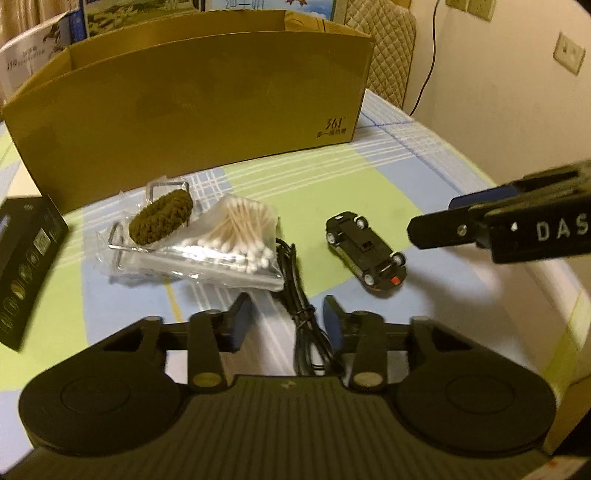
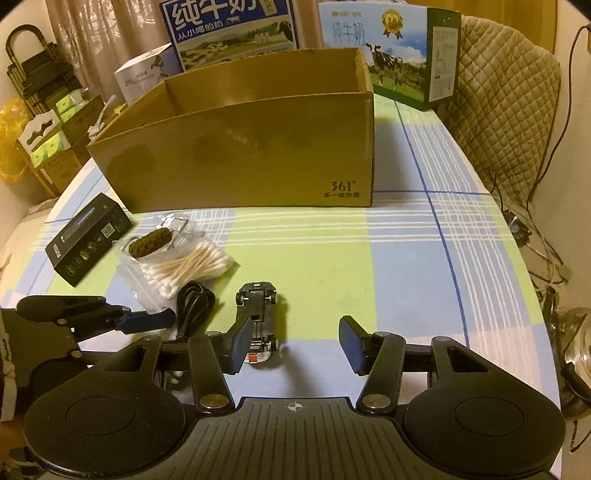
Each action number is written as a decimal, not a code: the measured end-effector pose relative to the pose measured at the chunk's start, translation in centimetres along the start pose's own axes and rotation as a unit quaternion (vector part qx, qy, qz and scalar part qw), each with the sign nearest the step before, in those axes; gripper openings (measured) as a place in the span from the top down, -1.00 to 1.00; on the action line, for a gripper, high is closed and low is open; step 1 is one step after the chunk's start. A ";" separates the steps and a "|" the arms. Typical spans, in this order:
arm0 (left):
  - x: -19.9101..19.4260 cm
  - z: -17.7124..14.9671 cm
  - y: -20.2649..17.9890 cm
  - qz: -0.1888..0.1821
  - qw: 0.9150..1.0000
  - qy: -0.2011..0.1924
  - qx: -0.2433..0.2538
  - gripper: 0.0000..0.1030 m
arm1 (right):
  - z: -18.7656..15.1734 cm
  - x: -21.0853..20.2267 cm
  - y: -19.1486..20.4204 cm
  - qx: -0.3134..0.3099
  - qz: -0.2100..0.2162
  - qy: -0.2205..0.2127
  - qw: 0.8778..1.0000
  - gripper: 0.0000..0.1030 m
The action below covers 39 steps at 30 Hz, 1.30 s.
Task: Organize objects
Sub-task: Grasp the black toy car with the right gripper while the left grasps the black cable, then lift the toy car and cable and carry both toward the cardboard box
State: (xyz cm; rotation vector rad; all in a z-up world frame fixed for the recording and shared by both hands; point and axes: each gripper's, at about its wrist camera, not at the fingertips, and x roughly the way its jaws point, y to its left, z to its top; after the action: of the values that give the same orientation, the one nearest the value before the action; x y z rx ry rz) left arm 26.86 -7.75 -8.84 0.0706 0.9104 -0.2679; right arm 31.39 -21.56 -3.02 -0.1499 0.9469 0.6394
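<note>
An open cardboard box (image 1: 184,110) (image 2: 236,158) stands at the back of the table. In front of it lie a black toy car (image 1: 365,253) (image 2: 258,314) on its roof, a coiled black cable (image 1: 299,317) (image 2: 194,302), a bag of cotton swabs (image 1: 236,236) (image 2: 188,267), a brown scrunchie (image 1: 160,218) (image 2: 149,242) on clear packaging, and a black flat box (image 1: 26,266) (image 2: 88,238). My left gripper (image 1: 284,317) is open and empty, over the cable. My right gripper (image 2: 295,341) is open and empty; its left finger is beside the car.
The table has a checked blue-green cloth (image 2: 406,258). Milk cartons (image 2: 232,29) stand behind the box. A quilted chair (image 2: 506,92) is at the right. Shelves and cartons (image 2: 48,122) stand at the left, cables on the floor (image 2: 546,251) at the right.
</note>
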 end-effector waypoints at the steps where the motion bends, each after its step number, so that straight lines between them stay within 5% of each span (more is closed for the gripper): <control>1: -0.1 0.0 0.0 0.000 1.000 0.002 0.002 0.69 | 0.0 0.1 0.0 0.000 0.001 0.001 1.000 0.02; 20: -5.7 -2.9 3.9 0.021 0.999 0.017 -0.023 0.78 | 1.3 4.2 4.0 -0.062 0.007 0.041 0.997 0.07; 28: -6.6 -2.5 5.2 0.022 0.999 0.000 -0.043 0.78 | 1.6 6.1 4.0 -0.064 -0.013 0.066 0.996 0.36; 39: -7.3 -1.7 6.1 0.024 0.997 -0.021 -0.064 0.78 | 2.0 4.3 4.9 -0.065 -0.005 0.029 0.997 0.47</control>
State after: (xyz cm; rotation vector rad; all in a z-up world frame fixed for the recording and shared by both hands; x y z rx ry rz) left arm 22.88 -0.15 -4.47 -0.0317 0.8812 -0.1653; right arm 31.77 -14.90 -4.48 -0.2889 0.9604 0.6908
